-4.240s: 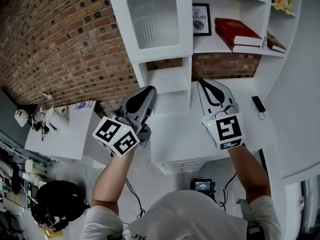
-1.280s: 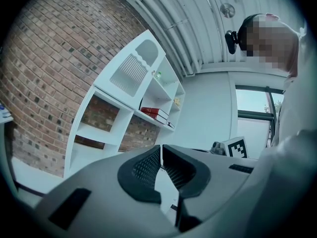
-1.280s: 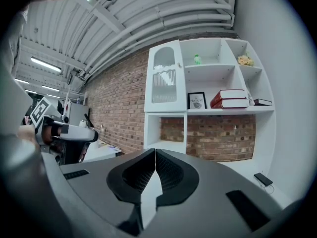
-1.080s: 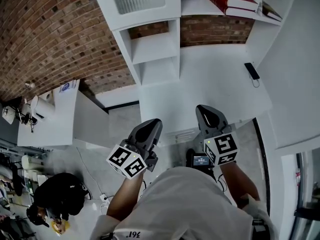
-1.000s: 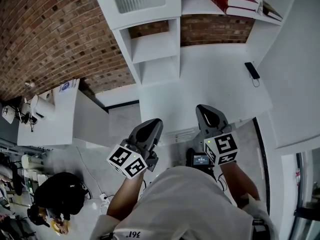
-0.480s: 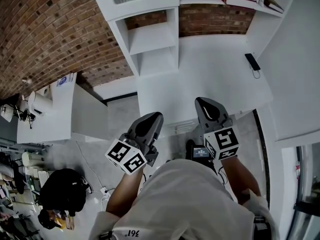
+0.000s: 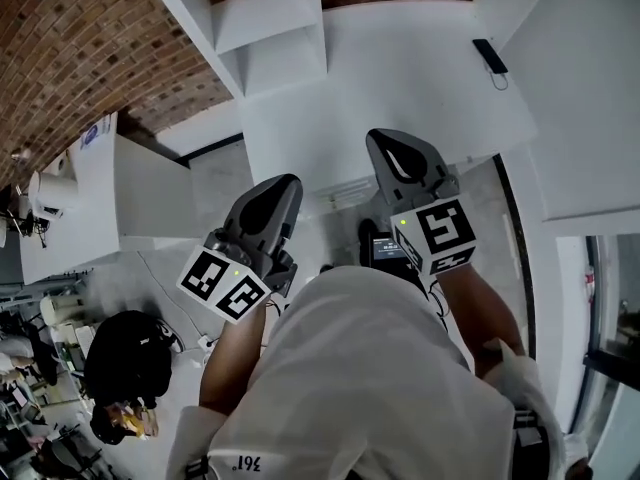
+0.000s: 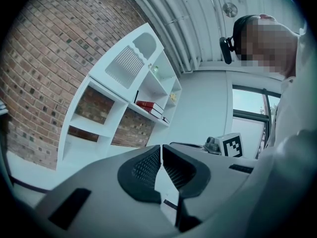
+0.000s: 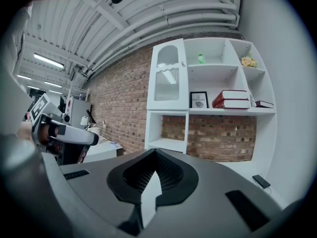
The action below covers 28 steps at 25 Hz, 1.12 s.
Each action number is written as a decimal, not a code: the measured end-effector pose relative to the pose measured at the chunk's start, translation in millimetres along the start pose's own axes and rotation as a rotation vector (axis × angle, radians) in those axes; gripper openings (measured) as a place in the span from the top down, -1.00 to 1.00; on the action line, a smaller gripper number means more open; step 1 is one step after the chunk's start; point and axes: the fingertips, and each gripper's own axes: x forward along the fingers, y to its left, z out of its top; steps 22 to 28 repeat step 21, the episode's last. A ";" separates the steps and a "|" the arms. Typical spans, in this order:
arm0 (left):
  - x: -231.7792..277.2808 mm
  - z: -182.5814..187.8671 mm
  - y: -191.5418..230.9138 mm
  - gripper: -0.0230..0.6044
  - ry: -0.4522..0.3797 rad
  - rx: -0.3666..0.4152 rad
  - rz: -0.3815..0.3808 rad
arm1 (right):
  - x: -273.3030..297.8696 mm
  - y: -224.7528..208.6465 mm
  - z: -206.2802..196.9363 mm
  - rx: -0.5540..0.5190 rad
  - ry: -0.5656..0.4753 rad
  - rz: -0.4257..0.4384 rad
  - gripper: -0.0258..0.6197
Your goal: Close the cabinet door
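Observation:
The white cabinet door [image 9: 167, 78], with a ribbed glass pane and a small knob, lies flush with the white shelf unit [image 9: 218, 112]. The left gripper view shows the same door [image 8: 130, 63] at an angle. In the head view only the unit's lower cubbies [image 7: 265, 28] show at the top edge. Both grippers are held close to the person's body, well back from the unit. My left gripper [image 7: 283, 183] is shut with nothing between its pads, and so is my right gripper [image 7: 385, 138]. Their jaws meet at the tips in the left gripper view [image 8: 161, 147] and the right gripper view [image 9: 154, 152].
A dark phone [image 7: 490, 56] lies on the white desk [image 7: 400, 58] below the shelves. Red books [image 9: 233, 99], a framed picture [image 9: 199, 100], a green bottle [image 9: 200, 58] and flowers [image 9: 248, 61] sit on open shelves. A white side table [image 7: 100, 198] stands left; another person [image 7: 125, 368] is lower left.
Both grippers have drawn back from the shelf unit toward the body. The unit has slid up and mostly out of the head view. Both grippers stay shut and empty.

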 end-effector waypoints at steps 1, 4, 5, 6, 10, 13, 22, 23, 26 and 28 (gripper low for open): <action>-0.1 -1.0 -0.8 0.86 0.004 -0.002 -0.001 | -0.7 0.0 0.3 0.000 0.001 -0.001 0.85; -0.7 -6.9 -3.6 0.86 0.018 -0.013 -0.003 | -3.5 0.6 -2.6 0.002 0.009 -0.003 0.85; -0.3 -8.9 -4.5 0.86 0.020 -0.014 -0.004 | -4.2 0.7 -3.9 0.001 0.011 -0.002 0.85; 0.1 -10.4 -5.4 0.86 0.022 -0.015 -0.005 | -4.6 0.8 -4.7 -0.001 0.012 -0.002 0.85; 1.4 -9.9 -6.1 0.86 0.029 -0.017 -0.012 | -2.8 3.0 -2.3 -0.013 0.012 0.005 0.85; 2.8 -12.0 -7.4 0.86 0.034 -0.019 -0.017 | -4.0 3.0 -3.7 -0.017 0.014 0.004 0.85; 9.4 -9.2 -6.4 0.86 0.025 -0.015 -0.016 | 2.9 -1.8 3.0 -0.026 0.009 0.013 0.85; 9.4 -9.2 -6.4 0.86 0.025 -0.015 -0.016 | 2.9 -1.8 3.0 -0.026 0.009 0.013 0.85; 9.4 -9.2 -6.4 0.86 0.025 -0.015 -0.016 | 2.9 -1.8 3.0 -0.026 0.009 0.013 0.85; 9.4 -9.2 -6.4 0.86 0.025 -0.015 -0.016 | 2.9 -1.8 3.0 -0.026 0.009 0.013 0.85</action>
